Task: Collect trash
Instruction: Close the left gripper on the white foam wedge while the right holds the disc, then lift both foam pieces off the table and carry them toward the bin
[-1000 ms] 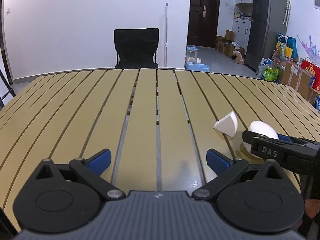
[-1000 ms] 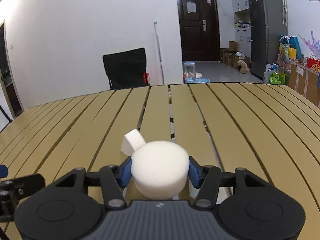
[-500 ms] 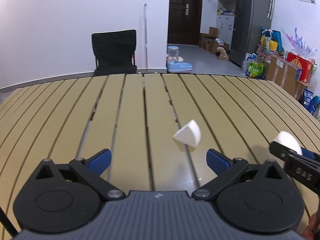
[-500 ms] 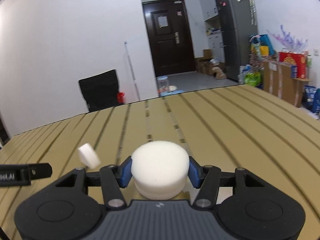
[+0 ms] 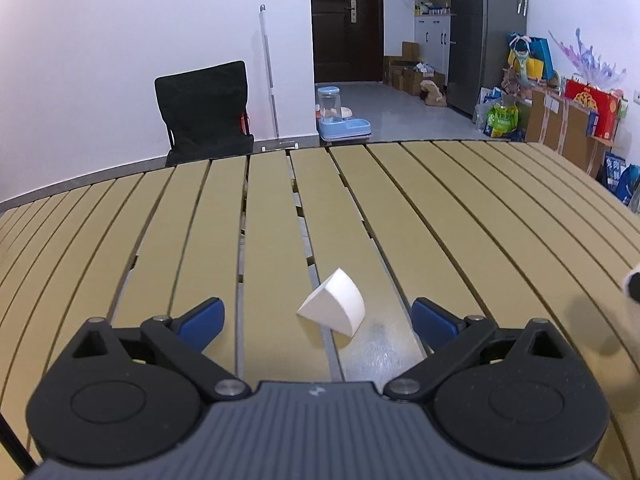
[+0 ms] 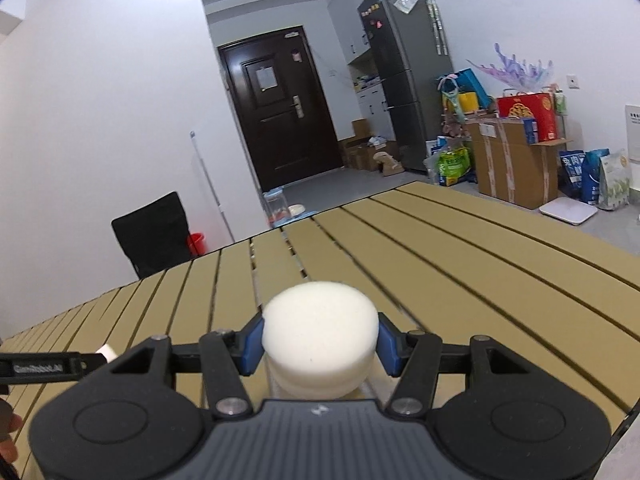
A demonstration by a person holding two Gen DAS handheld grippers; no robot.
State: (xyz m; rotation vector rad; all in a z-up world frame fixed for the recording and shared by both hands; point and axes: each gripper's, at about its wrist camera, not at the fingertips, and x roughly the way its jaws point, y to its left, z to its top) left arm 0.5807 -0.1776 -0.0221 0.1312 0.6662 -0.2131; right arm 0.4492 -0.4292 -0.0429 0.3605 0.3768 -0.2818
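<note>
A white wedge-shaped foam piece (image 5: 334,306) lies on the slatted tan table (image 5: 280,216), just ahead of my left gripper (image 5: 318,316) and between its blue fingertips. The left jaws stand wide and are closing, clear of the wedge on both sides. In the right wrist view, my right gripper (image 6: 320,340) is shut on a white round foam puck (image 6: 320,338), held above the table (image 6: 460,264). A corner of the wedge (image 6: 108,352) peeks out at the far left behind a finger of the left gripper (image 6: 44,366). An edge of the puck shows at the right border of the left wrist view.
A black chair (image 5: 204,112) stands beyond the table's far edge, with a mop handle (image 5: 269,68) and a pet feeder (image 5: 340,114) beside it. Boxes and bags (image 6: 516,156) line the right wall near a fridge (image 6: 404,68). A fingertip (image 6: 6,436) shows at the left border.
The left gripper slid right until the wedge sits between its fingers. The right gripper carried the puck off to the right and rolled, and the wedge has slipped to its view's left edge.
</note>
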